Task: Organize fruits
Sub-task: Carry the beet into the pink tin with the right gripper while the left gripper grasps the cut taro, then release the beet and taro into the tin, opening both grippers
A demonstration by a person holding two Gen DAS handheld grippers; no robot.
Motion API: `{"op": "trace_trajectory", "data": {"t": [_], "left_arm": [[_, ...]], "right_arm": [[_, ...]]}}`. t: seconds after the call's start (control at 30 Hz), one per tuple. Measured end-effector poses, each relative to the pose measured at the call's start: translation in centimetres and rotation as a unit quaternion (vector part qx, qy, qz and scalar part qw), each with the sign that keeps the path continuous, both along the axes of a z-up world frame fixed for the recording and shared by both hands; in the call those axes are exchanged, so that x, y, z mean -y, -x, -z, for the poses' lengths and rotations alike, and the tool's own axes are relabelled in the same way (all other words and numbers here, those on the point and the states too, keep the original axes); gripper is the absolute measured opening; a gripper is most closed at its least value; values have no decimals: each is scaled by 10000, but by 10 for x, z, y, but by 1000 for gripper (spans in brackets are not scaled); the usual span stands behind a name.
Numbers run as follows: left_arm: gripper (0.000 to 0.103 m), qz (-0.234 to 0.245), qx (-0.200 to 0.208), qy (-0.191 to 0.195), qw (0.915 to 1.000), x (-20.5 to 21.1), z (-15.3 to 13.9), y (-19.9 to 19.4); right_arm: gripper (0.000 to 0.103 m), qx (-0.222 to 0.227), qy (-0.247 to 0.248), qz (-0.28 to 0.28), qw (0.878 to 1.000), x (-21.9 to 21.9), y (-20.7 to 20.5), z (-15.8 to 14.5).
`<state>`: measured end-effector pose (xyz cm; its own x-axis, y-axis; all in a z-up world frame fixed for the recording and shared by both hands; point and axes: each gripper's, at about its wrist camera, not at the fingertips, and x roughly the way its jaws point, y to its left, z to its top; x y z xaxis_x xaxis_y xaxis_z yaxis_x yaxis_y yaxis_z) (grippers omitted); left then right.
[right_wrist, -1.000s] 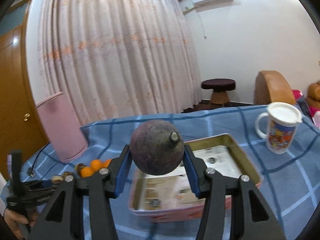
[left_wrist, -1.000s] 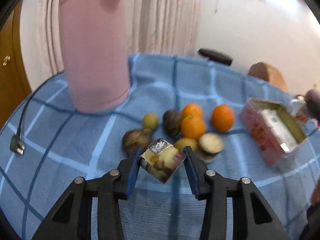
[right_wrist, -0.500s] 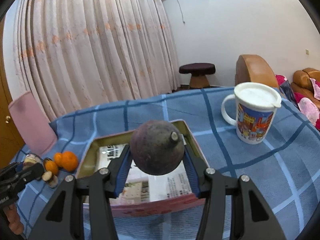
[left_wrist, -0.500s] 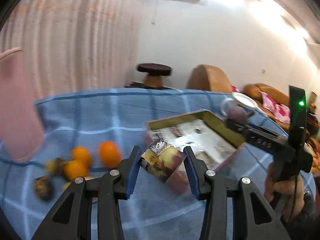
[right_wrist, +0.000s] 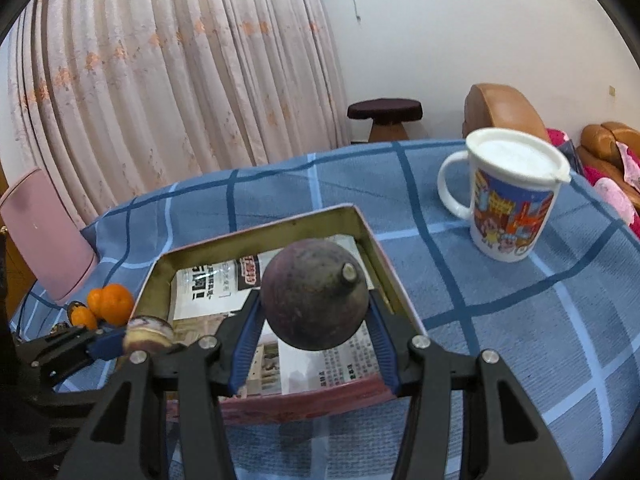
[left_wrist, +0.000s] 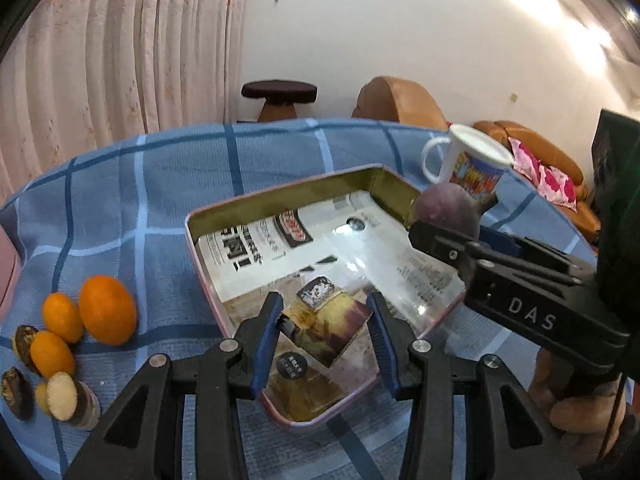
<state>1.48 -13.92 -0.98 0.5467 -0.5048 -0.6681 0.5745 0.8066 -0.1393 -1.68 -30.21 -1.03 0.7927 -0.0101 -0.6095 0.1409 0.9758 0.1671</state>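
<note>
My left gripper (left_wrist: 325,330) is clamped on a cut piece of fruit (left_wrist: 325,325) with yellowish flesh and purple-brown skin, held over the near end of the paper-lined tin tray (left_wrist: 280,194). My right gripper (right_wrist: 314,330) pinches a round, dark purple fruit (right_wrist: 315,298) with a short stem stub, held above that same tray near its right wall. The 3 oranges (left_wrist: 107,309) and sliced pieces (left_wrist: 62,395) lie on the blue checked cloth (left_wrist: 168,176) left of the tray, and a lidded mug (right_wrist: 512,200) stands beyond its right corner.
</note>
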Motion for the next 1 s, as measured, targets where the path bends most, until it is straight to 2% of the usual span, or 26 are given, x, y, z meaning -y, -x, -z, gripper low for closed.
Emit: {"op": "trace_trajectory", "data": {"t": [0.3, 0.43, 0.6, 0.7, 0.77, 0.87, 1.0], "left_arm": [[45, -74, 448, -470, 9979, 11, 4, 6], [46, -43, 620, -536, 9966, 14, 3, 8], [47, -121, 586, -507, 9969, 13, 4, 8], [59, -160, 652, -435, 9968, 10, 2, 10], [73, -175, 767, -354, 9963, 8, -2, 15], [75, -232, 962, -189, 9949, 2, -9, 21], [76, -398, 1000, 98, 9941, -9, -18, 21]], "right_arm": [[56, -85, 108, -22, 9999, -5, -2, 4], [56, -31, 99, -8, 9999, -6, -1, 2], [68, 217, 37, 33, 9998, -5, 5, -4], [79, 448, 46, 145, 9989, -3, 10, -10], [85, 641, 50, 255, 9976, -1, 15, -15], [87, 792, 32, 376, 9961, 2, 19, -19], [87, 877, -60, 498, 9949, 8, 20, -19]]}}
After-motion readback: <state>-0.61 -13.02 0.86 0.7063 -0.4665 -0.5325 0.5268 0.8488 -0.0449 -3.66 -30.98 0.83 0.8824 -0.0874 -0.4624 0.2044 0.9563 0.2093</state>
